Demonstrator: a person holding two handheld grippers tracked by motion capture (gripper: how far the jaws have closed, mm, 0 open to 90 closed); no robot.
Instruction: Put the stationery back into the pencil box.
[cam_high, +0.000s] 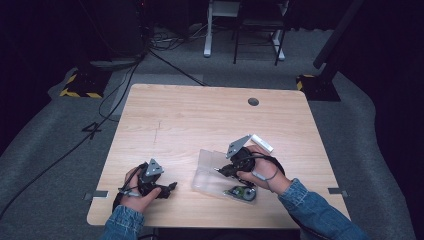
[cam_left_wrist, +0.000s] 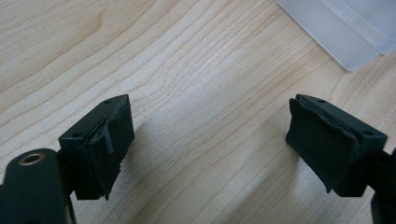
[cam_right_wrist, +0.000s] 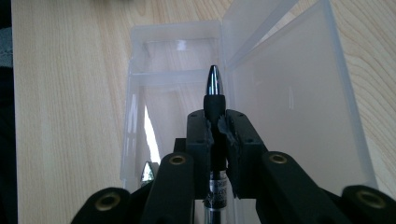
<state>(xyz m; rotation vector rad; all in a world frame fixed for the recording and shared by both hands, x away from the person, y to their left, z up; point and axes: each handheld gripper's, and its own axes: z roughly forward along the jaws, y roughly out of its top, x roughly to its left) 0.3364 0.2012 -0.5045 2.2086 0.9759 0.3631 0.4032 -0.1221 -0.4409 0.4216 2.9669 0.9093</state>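
**Pen held over the open clear case**

The wooden table (cam_high: 200, 115) carries a clear plastic case (cam_high: 212, 172), lid open, near the person's right side. The high view alone takes in a white stick (cam_high: 262, 142) beyond the case and a green-and-black tape dispenser (cam_high: 242, 192) at its near edge. The left gripper (cam_left_wrist: 208, 140) rests on bare wood, jaws wide apart and holding nothing. The right gripper (cam_right_wrist: 219, 126) view shows its jaws clamped on a pen (cam_right_wrist: 215, 88), the silver tip pointing over the case's compartment.
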